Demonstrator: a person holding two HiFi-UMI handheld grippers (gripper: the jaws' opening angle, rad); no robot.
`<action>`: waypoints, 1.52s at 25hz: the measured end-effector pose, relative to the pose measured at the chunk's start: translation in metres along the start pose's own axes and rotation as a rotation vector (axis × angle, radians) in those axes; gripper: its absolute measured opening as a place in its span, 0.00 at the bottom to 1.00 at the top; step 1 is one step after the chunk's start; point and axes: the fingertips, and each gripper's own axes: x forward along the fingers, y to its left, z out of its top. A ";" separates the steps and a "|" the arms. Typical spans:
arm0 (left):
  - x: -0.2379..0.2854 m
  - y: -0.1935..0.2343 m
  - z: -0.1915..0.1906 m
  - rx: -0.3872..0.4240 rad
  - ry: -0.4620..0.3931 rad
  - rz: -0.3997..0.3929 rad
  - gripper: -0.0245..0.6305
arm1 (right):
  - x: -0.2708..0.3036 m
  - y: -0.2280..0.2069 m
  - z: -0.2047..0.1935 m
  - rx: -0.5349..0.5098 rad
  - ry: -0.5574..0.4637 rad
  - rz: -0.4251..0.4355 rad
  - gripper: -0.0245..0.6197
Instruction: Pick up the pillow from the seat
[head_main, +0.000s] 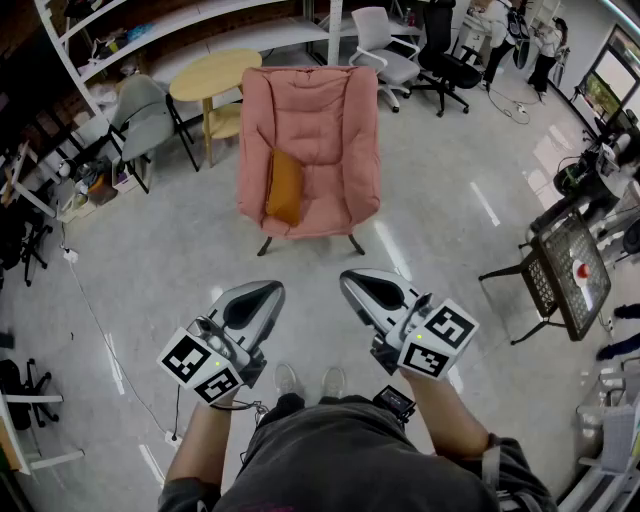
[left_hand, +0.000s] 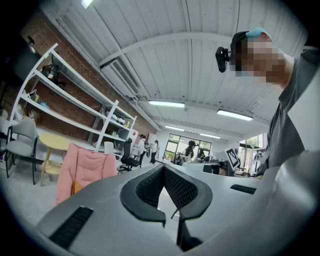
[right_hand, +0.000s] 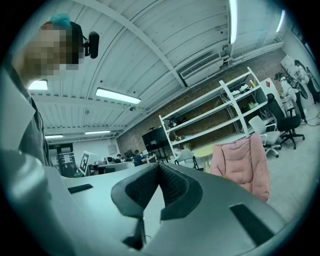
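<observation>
An orange pillow (head_main: 284, 186) leans upright on the left side of the seat of a pink armchair (head_main: 312, 140), which stands on the floor ahead of me. My left gripper (head_main: 268, 289) and right gripper (head_main: 348, 277) are held side by side close to my body, well short of the chair, both shut with nothing between the jaws. In the left gripper view the left gripper (left_hand: 162, 168) points up and past the armchair (left_hand: 82, 170), where a sliver of the pillow (left_hand: 76, 188) shows. The right gripper (right_hand: 159, 165) has the armchair (right_hand: 241, 162) at its right.
A round yellow table (head_main: 213, 74) and a grey chair (head_main: 140, 115) stand behind the armchair at left. Office chairs (head_main: 385, 45) are at the back, with white shelving (head_main: 150, 25) along the wall. A black mesh side table (head_main: 570, 270) stands at right. People stand at the far back.
</observation>
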 end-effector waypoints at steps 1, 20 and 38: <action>0.000 0.001 0.000 -0.001 -0.002 0.002 0.05 | 0.000 0.000 0.000 0.000 0.000 0.001 0.06; 0.063 0.020 -0.004 -0.015 0.002 0.035 0.05 | -0.010 -0.072 0.007 0.069 0.005 0.017 0.06; 0.141 0.232 0.005 -0.098 0.036 0.024 0.05 | 0.152 -0.216 0.008 0.140 0.083 -0.033 0.06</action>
